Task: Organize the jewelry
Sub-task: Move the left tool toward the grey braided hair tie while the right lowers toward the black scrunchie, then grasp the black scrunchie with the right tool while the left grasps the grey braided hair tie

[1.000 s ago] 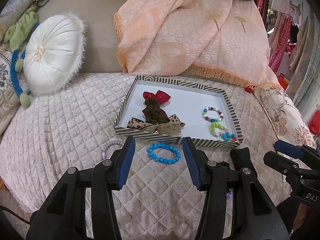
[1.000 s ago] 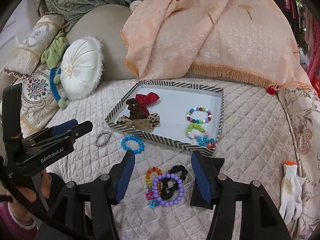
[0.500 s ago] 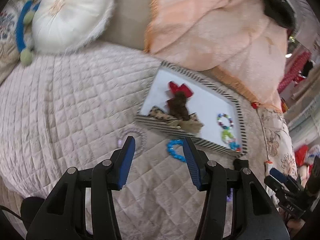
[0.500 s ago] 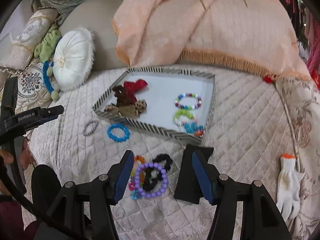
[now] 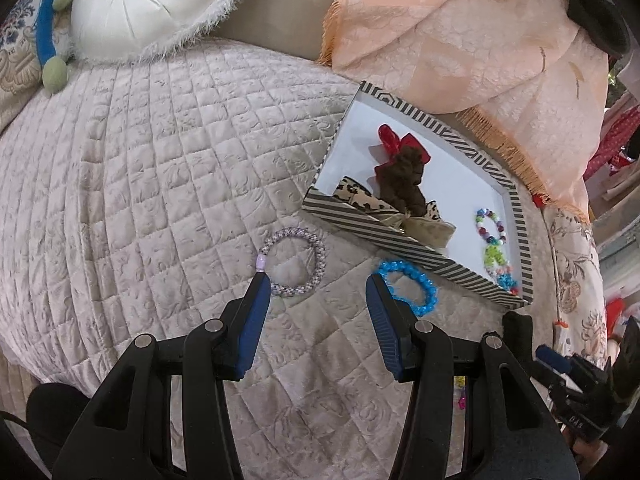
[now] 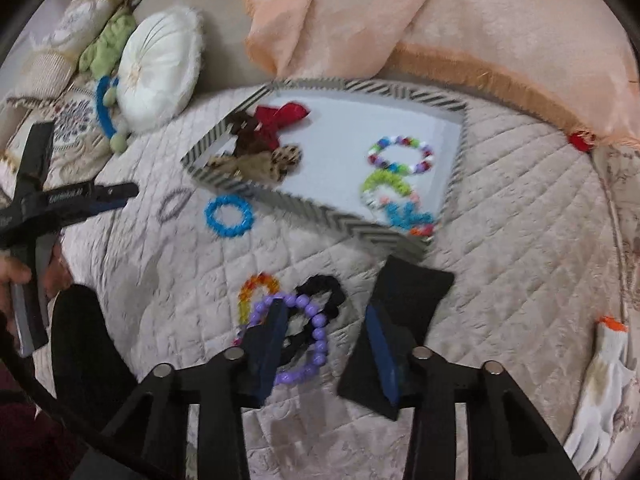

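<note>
On a quilted beige bed [image 5: 152,184], the left wrist view shows a striped tray [image 5: 404,236] lying below a draped peach throw [image 5: 460,40], with a round white cushion [image 5: 152,4] at the top left. Inside the tray lie a red bow [image 5: 394,142], a brown scrunchie [image 5: 404,182] and a leopard-print bow [image 5: 368,202], with beaded bracelets [image 5: 494,244] stacked toward its right end. The left gripper [image 5: 316,288] hangs over the quilt with its fingers [image 5: 252,320] spread and nothing between them; a grey-lilac woven bracelet [image 5: 294,260] lies just past the left fingertip, a blue beaded bracelet [image 5: 412,286] just past the right one, both outside the tray and close to its near wall. In the blurred right wrist view, the same tray [image 6: 304,204] lies ahead, the blue bracelet [image 6: 229,216] and the woven one [image 6: 174,204] in front of it, the left gripper [image 6: 116,194] reaching in from the left, a white glove [image 6: 604,384] at the right. The right gripper [image 6: 324,312] has just been narrowing its fingers [image 6: 266,344], which stand apart over a small heap: a purple beaded bracelet [image 6: 312,344] partly under the left finger, a black scrunchie [image 6: 324,292] beneath it, an orange-yellow bracelet [image 6: 256,292] alongside. A black pouch [image 6: 404,320] lies behind the right finger. The pads do not visibly press on any piece.
</note>
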`<state>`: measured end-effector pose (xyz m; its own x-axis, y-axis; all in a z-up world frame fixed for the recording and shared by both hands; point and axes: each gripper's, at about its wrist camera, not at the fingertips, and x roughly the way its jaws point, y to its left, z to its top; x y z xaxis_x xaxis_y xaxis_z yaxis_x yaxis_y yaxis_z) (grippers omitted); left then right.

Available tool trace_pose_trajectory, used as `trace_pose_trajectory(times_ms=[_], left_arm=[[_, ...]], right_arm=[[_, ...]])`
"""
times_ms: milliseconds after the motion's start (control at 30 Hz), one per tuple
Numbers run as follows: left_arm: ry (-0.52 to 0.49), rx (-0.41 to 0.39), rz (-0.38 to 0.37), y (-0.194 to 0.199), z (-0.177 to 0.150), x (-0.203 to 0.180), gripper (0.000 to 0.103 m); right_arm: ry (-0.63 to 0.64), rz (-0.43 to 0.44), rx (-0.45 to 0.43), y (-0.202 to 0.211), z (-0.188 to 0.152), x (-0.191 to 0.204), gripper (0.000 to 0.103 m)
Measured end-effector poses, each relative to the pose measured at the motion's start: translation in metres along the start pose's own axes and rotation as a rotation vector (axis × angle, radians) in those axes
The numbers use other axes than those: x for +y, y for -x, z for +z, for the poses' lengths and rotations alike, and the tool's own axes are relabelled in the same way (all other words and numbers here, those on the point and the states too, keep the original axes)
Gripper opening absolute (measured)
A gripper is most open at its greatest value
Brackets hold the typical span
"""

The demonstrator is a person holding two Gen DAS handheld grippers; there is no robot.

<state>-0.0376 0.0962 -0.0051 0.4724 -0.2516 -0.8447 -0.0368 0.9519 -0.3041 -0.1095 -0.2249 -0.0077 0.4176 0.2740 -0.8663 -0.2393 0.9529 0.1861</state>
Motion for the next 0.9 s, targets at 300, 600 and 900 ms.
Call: trace_pose_trajectory(times_ms=[300,600,900], left_arm=[[0.036,0.01,-0.005,-0.008,0.0,0.01,0.049],[0.034,0.033,-0.004,-0.017,-0.002,0.007,0.049],[0.047,0.035,-0.01,-0.02,0.003,0.012,0.049]], right_arm=[[0.069,-0.005,0.064,-0.029,-0.011,0.007,0.019],[0.167,-0.052,0.083,-0.049,-0.003,0.023,0.016],[0.033,0.081,0.009,-0.029,0.003,0.001,0.009]])
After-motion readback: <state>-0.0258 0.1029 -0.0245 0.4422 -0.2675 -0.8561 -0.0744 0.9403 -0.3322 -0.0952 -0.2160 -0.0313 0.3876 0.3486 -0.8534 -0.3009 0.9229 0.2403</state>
